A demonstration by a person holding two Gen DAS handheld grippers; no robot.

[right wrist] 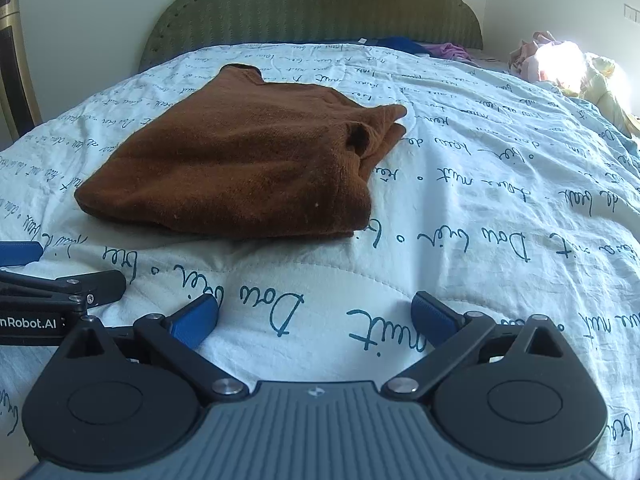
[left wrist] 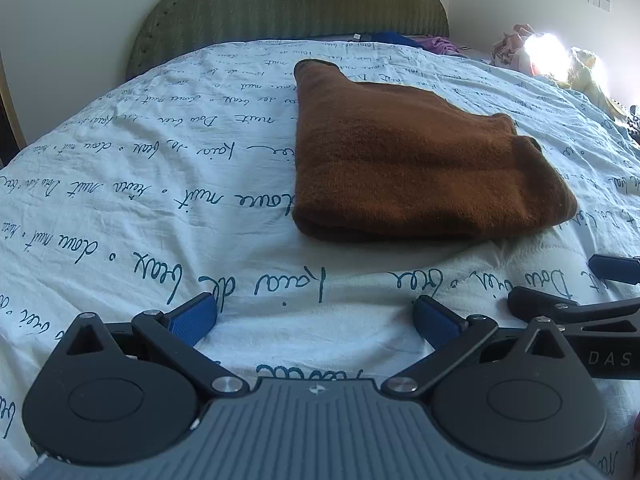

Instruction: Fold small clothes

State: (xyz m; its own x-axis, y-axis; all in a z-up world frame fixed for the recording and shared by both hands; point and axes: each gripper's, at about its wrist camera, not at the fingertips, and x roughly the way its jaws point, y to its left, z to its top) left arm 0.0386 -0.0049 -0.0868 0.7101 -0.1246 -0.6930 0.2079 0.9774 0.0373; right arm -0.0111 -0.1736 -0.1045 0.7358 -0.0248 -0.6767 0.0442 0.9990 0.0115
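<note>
Jaws wide on both grippers, empty, folded brown garment (left wrist: 416, 160) ahead, underlayers hidden

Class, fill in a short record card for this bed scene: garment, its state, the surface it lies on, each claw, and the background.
garment: brown sweater
state: folded, lying flat, touched by neither claw
surface: pale blue quilt with script print
left claw: open, empty, just short of the sweater
right claw: open, empty, just short of the sweater
background: green headboard; loose clothes at far right
</note>
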